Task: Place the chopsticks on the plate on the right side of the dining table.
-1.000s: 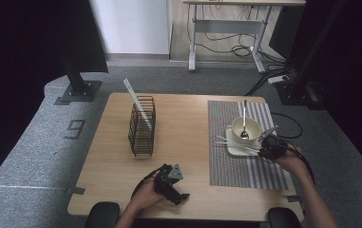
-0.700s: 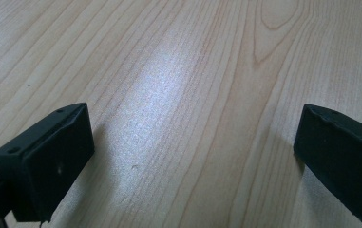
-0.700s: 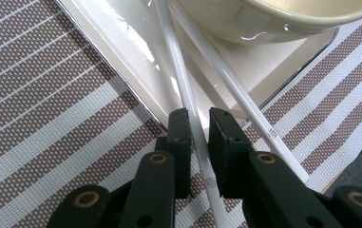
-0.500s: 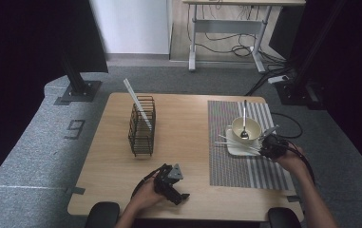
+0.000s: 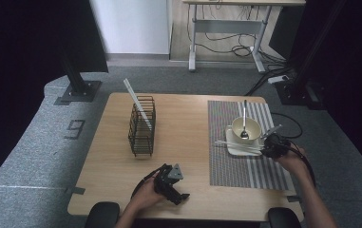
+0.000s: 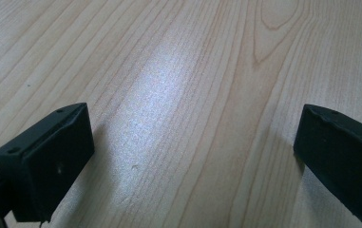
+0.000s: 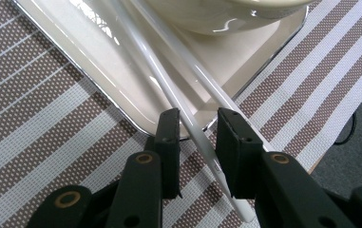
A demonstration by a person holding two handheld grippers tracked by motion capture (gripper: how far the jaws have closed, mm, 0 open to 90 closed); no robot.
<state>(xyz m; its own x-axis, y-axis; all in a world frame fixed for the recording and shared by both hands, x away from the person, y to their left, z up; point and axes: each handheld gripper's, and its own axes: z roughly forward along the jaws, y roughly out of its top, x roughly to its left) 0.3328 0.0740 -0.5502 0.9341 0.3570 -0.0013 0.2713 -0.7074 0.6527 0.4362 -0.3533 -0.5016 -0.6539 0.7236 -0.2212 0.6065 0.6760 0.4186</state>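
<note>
**Right gripper loosening around a chopstick at the plate**

Counter [image 5: 188,142], striped mat [image 5: 245,161], square plate [image 7: 121,90] under bowl [image 5: 245,127]. Chopstick [image 7: 169,90] lies across the plate's near edge, its end between right gripper [image 7: 197,126] jaws, which have just been opening: slightly apart, no clear pinch. Re-grip squarely before lifting. Left gripper [image 6: 193,156] rests wide apart, well left of the plate.

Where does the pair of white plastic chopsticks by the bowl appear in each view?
High view: the pair of white plastic chopsticks lies across the square white plate, just left of the right gripper.
Right gripper view: centre; one chopstick sits loose between jaws that have just been opening.
Left gripper view: bare wooden table between open jaws.
Shared landmark: the brown-striped woven placemat.
</note>
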